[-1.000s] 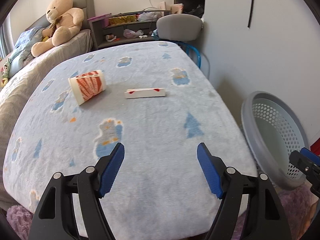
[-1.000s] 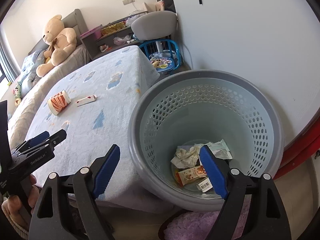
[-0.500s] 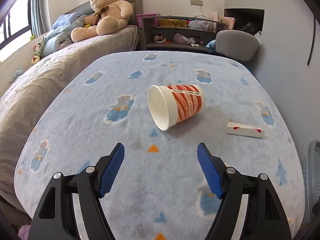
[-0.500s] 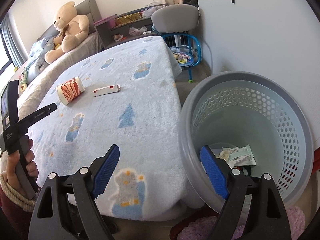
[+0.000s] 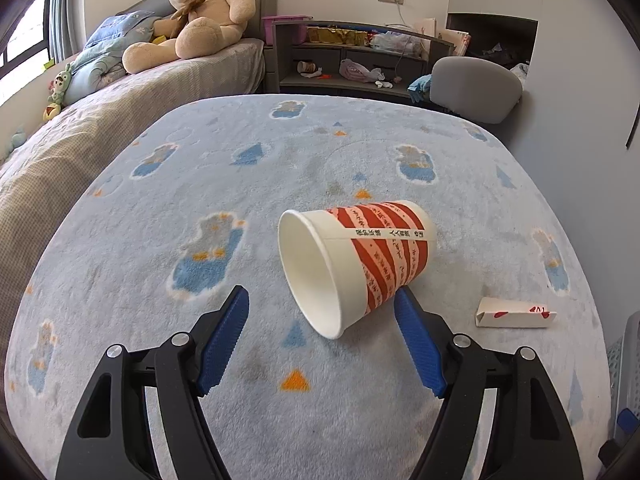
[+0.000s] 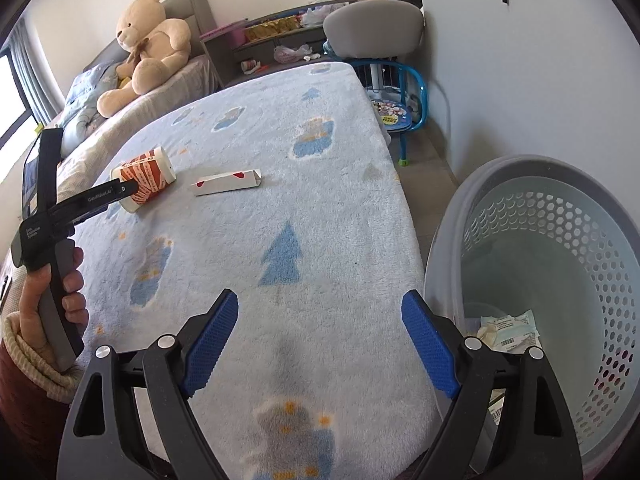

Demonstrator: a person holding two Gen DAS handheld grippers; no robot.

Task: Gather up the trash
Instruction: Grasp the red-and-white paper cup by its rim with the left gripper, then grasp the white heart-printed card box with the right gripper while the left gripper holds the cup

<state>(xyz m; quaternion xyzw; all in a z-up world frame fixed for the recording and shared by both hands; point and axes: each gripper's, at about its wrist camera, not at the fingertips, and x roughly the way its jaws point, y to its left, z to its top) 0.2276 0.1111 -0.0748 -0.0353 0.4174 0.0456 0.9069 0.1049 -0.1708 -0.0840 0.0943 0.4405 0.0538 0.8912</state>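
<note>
A red-striped white paper cup (image 5: pixel 360 260) lies on its side on the blue patterned blanket, mouth toward me. My left gripper (image 5: pixel 322 300) is open, its fingers on either side of the cup's rim, right finger close to its wall. A small white carton (image 5: pixel 516 313) with red marks lies to the cup's right. In the right wrist view the cup (image 6: pixel 146 178) and carton (image 6: pixel 227 182) sit far left, the left gripper (image 6: pixel 120 190) at the cup. My right gripper (image 6: pixel 320 312) is open and empty above the blanket beside the grey perforated basket (image 6: pixel 560 264) holding paper scraps (image 6: pixel 508 328).
A bed with a teddy bear (image 5: pixel 192 12) lies at the back left. A grey shelf unit (image 5: pixel 352 60) and a grey chair (image 5: pixel 476 88) stand behind the blanket-covered table (image 6: pixel 320 128). A small blue chair (image 6: pixel 396 100) stands by the white wall.
My left gripper has swung left from the basket side and closed in on the cup, now between its fingers. My right gripper has drawn back from over the basket toward the table.
</note>
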